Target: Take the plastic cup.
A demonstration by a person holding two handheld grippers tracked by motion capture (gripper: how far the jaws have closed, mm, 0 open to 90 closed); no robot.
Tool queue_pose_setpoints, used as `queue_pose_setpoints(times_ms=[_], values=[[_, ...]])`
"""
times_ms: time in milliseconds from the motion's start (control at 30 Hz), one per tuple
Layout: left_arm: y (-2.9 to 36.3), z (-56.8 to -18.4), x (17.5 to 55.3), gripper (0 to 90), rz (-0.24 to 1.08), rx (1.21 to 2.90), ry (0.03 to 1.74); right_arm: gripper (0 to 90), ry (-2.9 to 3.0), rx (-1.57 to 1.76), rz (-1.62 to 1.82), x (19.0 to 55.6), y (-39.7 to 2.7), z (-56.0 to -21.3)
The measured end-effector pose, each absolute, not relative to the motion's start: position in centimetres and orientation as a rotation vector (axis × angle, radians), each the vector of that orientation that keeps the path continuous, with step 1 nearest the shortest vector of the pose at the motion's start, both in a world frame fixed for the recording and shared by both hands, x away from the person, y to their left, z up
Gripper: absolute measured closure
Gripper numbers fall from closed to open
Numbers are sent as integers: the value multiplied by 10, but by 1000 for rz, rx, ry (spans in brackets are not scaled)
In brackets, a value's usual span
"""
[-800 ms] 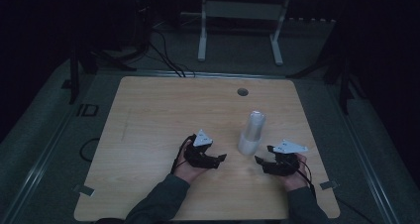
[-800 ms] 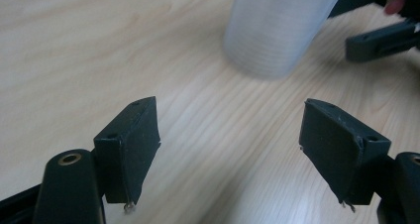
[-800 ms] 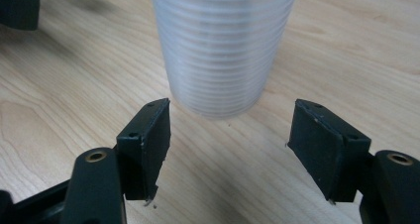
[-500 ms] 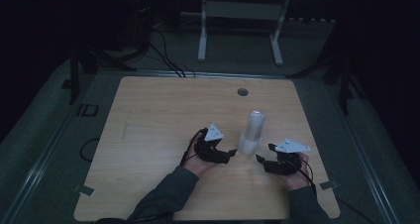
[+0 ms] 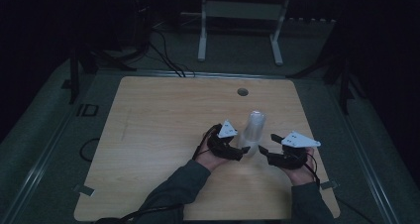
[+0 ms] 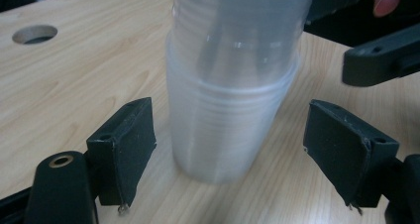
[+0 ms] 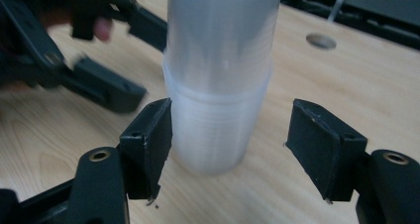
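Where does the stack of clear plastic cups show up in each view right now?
High view: the stack of cups stands upright right of centre, between the left tool and the right tool.
Left gripper view: the stack rises at centre, between the open jaws.
Right gripper view: the stack stands at centre, close to one jaw.
Shared landmark: the round hole in the table.

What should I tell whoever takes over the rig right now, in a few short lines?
Left gripper: open, jaws either side of the stack of clear plastic cups, no contact visible.
Right gripper: open, jaws around the stack's base from the opposite side; its left pad is at or near the wall.
The stack stands upright on the wooden table.
Done: both grippers positioned.
Left: probably grasp and separate the cups.
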State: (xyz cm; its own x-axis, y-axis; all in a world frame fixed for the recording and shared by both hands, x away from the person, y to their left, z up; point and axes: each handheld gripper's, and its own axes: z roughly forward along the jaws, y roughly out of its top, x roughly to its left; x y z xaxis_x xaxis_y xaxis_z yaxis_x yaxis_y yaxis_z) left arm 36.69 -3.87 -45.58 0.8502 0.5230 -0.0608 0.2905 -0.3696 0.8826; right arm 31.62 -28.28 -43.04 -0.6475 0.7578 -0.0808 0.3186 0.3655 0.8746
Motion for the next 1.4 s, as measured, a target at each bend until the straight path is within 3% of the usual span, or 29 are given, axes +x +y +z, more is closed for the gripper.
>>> queue_pose_setpoints(times_ms=[500,1167,1400], values=[[-55,-460,379,185,297,1966,572,287,2064,887,1401,330,-276,-396],[-55,-462,379,231,280,1953,572,296,2058,851,1438,356,-254,-389],[-56,-462,380,228,275,1948,581,382,2070,873,1463,361,-254,-390]])
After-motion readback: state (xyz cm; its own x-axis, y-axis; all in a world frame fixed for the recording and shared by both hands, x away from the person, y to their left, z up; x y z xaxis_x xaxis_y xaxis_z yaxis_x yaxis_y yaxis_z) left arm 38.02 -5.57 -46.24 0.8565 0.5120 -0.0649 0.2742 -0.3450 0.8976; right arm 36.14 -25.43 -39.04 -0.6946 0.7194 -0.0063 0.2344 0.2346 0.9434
